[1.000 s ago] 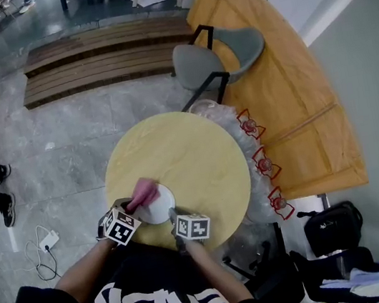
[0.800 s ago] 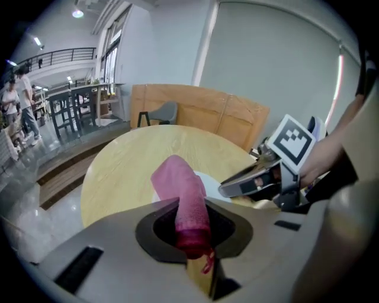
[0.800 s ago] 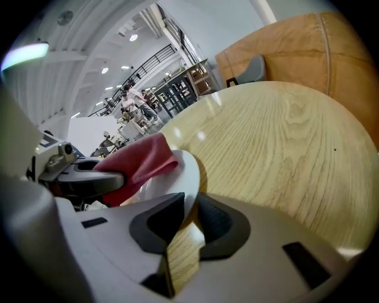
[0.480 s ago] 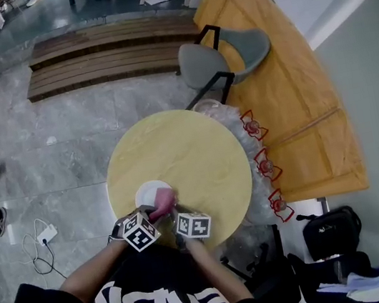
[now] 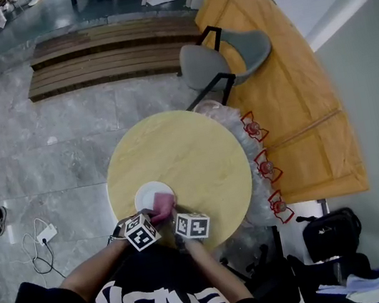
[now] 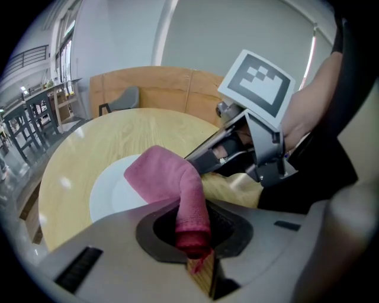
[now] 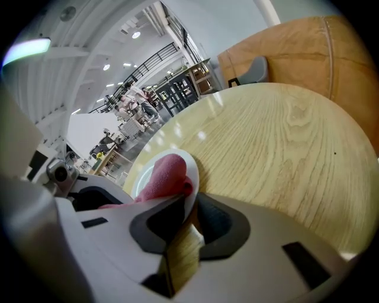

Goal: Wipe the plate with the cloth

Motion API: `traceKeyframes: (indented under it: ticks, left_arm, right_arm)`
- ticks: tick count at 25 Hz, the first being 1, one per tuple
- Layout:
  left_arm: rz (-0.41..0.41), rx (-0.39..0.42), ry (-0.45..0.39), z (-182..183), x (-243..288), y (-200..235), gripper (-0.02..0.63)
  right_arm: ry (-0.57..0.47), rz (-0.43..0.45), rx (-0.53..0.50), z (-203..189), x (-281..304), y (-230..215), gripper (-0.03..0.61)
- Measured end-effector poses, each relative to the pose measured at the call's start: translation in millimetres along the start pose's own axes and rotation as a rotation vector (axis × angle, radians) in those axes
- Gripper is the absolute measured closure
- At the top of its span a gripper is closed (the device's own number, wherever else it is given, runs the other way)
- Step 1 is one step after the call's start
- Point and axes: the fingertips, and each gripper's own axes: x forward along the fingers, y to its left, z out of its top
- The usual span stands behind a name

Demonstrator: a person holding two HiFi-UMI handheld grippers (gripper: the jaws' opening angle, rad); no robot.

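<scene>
Mid-wipe, we have left claw (image 6: 194, 239) clamped on cloth (image 6: 169, 177) over plate (image 6: 109, 198), right claw (image 7: 186, 216) clamped on the plate edge; next we'd sweep its bare upper-left.

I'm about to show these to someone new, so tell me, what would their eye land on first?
The pink cloth stands out: clamped in the left hand-held gripper, it drapes onto the white plate. The right hand-held gripper is shut on that plate's rim. Both sit near the person's edge of a round, pale wooden table.
</scene>
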Motion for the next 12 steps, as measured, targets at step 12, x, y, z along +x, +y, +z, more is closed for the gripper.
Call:
traceKeyframes:
  ticks: [12]
  left_arm:
    - [0.043,-0.043,0.004,-4.9,-3.1,15.2,0.561]
  right_arm:
    - [0.006,0.011,0.000,1.0,0.7,-0.7,0.495]
